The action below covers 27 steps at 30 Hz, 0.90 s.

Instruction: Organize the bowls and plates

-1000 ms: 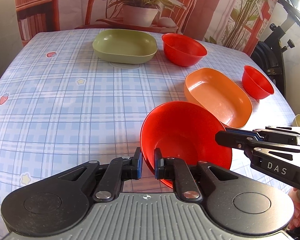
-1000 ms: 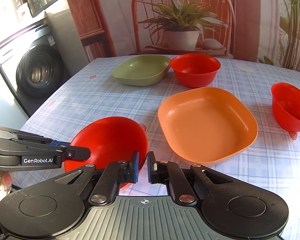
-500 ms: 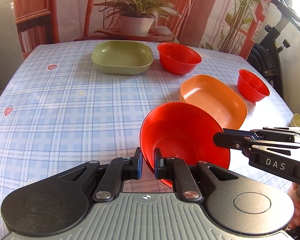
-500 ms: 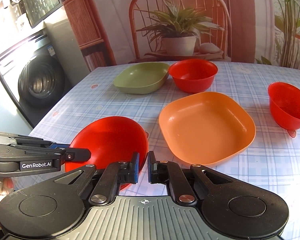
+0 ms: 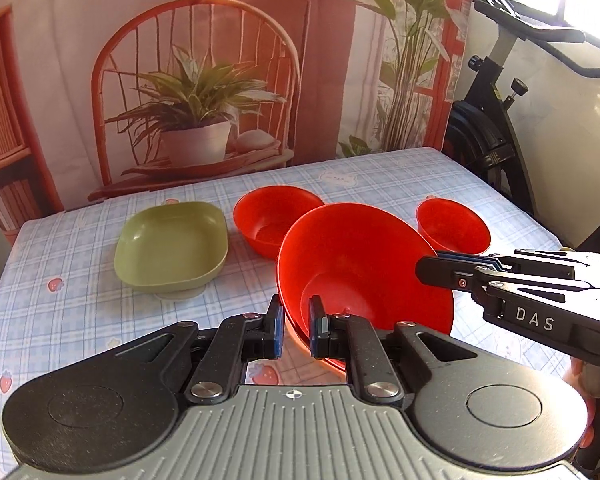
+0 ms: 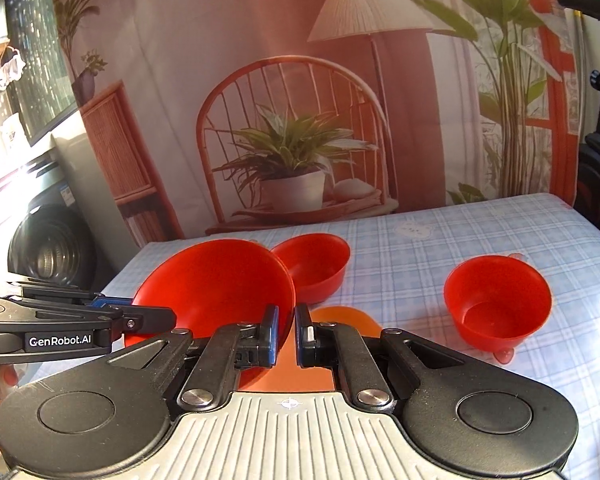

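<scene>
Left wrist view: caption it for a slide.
Both grippers, left and right, grip the large red plastic bowl by opposite rims above the checked tablecloth.

A: From where does the left wrist view look?

B: From close behind its own fingers, facing down across the table (image 5: pixel 80 292) toward the backdrop at 12 o'clock.

A: And the right wrist view?

B: The same way, from further right. Both share the big red bowl (image 5: pixel 360 264) (image 6: pixel 220 280) near the lens, and two red bowls beyond, toward 12 and 2 o'clock.

Home: washing machine (image 6: pixel 50 248), exercise bike (image 5: pixel 496 120)
</scene>
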Each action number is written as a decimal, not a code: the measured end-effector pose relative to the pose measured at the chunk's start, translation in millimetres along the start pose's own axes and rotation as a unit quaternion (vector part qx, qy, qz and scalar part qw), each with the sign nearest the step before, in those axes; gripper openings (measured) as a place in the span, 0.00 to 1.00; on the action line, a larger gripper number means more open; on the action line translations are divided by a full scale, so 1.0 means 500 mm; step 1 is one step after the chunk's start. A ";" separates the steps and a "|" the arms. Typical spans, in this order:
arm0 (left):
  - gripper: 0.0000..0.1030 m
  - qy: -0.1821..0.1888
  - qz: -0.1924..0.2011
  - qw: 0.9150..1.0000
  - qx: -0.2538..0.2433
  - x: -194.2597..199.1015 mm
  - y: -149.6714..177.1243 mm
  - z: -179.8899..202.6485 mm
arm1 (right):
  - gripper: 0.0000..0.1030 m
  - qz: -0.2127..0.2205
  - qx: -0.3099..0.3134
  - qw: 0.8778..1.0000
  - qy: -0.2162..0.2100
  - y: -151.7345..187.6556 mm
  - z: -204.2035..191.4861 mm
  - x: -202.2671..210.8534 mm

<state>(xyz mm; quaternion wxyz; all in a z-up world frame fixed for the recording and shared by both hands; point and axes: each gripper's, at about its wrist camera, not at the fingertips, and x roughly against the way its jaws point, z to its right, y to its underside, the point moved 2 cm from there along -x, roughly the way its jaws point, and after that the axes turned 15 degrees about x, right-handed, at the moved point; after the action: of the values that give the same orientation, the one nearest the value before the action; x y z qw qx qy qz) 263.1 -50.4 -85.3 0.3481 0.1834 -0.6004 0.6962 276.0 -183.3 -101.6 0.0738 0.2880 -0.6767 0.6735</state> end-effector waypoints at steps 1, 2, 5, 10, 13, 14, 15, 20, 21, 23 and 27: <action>0.13 0.005 0.001 1.000 -0.006 -0.008 -0.012 0.015 | 0.07 0.007 -0.004 1.000 0.007 -0.004 0.018 0.003; 0.13 0.009 0.001 1.000 -0.010 -0.015 -0.022 0.027 | 0.07 0.013 -0.009 1.000 0.015 -0.004 0.041 0.007; 0.13 0.028 -0.003 0.999 -0.020 -0.046 -0.052 0.071 | 0.08 0.024 -0.023 0.999 0.037 -0.005 0.098 0.011; 0.13 0.051 -0.010 0.997 -0.061 -0.115 -0.076 0.158 | 0.08 0.034 -0.054 0.995 0.077 0.008 0.190 0.019; 0.13 0.068 -0.029 0.995 -0.064 -0.163 -0.081 0.195 | 0.08 0.035 -0.076 0.992 0.095 0.023 0.242 0.020; 0.13 0.073 -0.032 0.995 -0.065 -0.174 -0.082 0.204 | 0.08 0.036 -0.081 0.991 0.102 0.029 0.257 0.021; 0.13 0.079 -0.034 0.994 -0.070 -0.190 -0.081 0.214 | 0.08 0.037 -0.085 0.990 0.108 0.035 0.272 0.022; 0.13 0.095 -0.059 0.990 -0.085 -0.260 -0.077 0.263 | 0.08 0.035 -0.118 0.984 0.133 0.067 0.338 0.014; 0.13 0.094 -0.066 0.989 -0.089 -0.276 -0.075 0.274 | 0.08 0.036 -0.127 0.982 0.135 0.074 0.350 0.011; 0.13 0.088 -0.078 0.989 -0.094 -0.302 -0.071 0.293 | 0.08 0.040 -0.142 0.980 0.138 0.086 0.369 0.008; 0.13 0.071 -0.088 0.988 -0.107 -0.346 -0.062 0.325 | 0.08 0.033 -0.158 0.976 0.147 0.105 0.397 -0.006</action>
<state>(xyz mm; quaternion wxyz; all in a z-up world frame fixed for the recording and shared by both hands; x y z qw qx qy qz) 377.8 -251.6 -145.6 0.4674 0.1469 -0.6266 0.6061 310.1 -375.6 -165.1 0.1953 0.1479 -0.7654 0.5951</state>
